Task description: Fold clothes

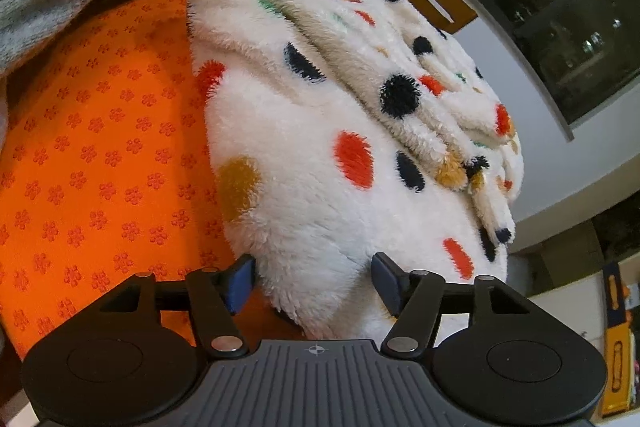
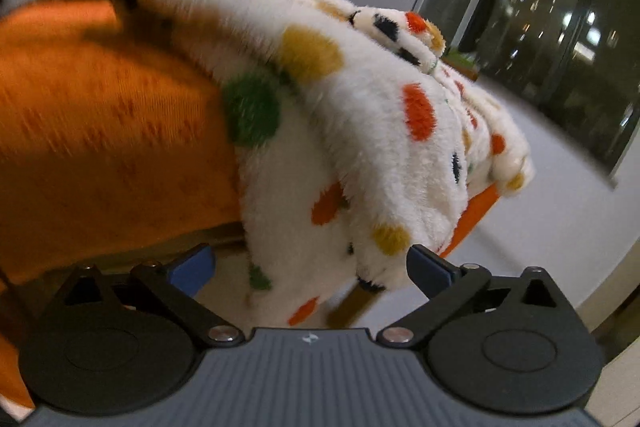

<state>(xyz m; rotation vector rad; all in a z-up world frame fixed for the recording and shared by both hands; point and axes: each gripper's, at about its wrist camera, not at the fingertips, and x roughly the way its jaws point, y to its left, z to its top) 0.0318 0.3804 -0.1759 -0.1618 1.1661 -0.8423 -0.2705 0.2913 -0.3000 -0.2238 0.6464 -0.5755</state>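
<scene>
My fleece lies on the orange tabletop, already doubled with a narrower folded layer along its upper right in the left view, so I judge it roughly halfway, with at least one more fold and a tidy-up left. Its long axis runs from lower centre up to the upper left of that frame, and in the right view one end hangs over the tabletop's edge at lower centre. My left tongs stand part open around the near hem, pads not clearly pressing, and my right tongs gape wide before the hanging end, holding nothing.
</scene>
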